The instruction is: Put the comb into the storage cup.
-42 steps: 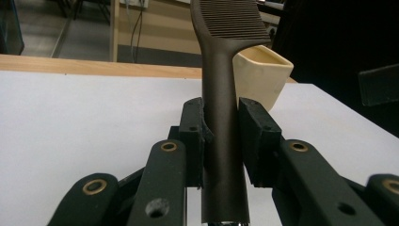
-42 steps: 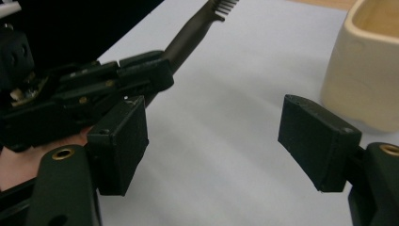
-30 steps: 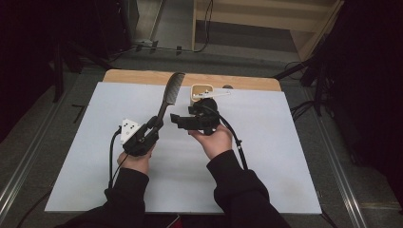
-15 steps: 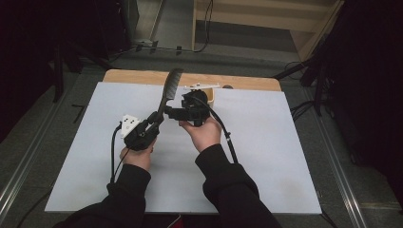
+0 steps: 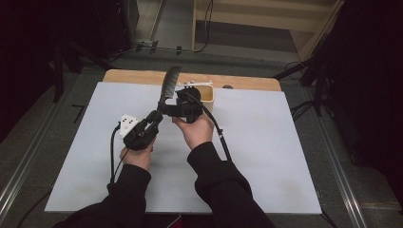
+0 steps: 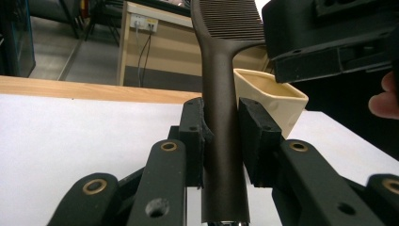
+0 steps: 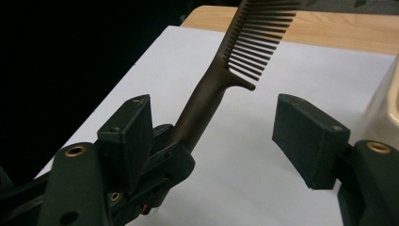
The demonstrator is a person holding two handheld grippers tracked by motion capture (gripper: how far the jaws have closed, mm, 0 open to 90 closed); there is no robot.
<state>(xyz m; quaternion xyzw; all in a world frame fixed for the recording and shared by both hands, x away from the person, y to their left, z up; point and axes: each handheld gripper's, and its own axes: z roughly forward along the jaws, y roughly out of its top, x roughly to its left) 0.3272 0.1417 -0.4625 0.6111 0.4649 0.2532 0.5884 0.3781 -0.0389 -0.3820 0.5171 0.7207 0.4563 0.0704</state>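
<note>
I have the left gripper [image 5: 154,118] clamped on the handle of the dark brown plastic comb [image 5: 169,85], its two black pads pressing the handle from both sides, as the left gripper view shows plainly [image 6: 225,141]. The comb stands up and away from me, toothed end raised above the far edge of the bench [image 5: 266,142], near the wooden strip there and just left of the cream square ceramic cup [image 5: 207,95] that sits at the middle of that far edge. My right gripper [image 5: 173,105] is spread wide, and in the right gripper view [image 7: 226,136] its pads stand on either side of the comb's neck without touching it. What worries me is the handover. If I close the right gripper on the teeth rather than the solid neck, I judge the thin tines could flex or slip out, and the comb would twist in the grasp. If I let go with the left before the right has bitten firmly, the comb would likely drop onto the white bench top or knock the cup. The two grippers are also very close together, so closing carelessly might pinch one against the other and lever the handle sideways out of the left pads. The cup looks light enough to tip if the comb strikes its rim.
</note>
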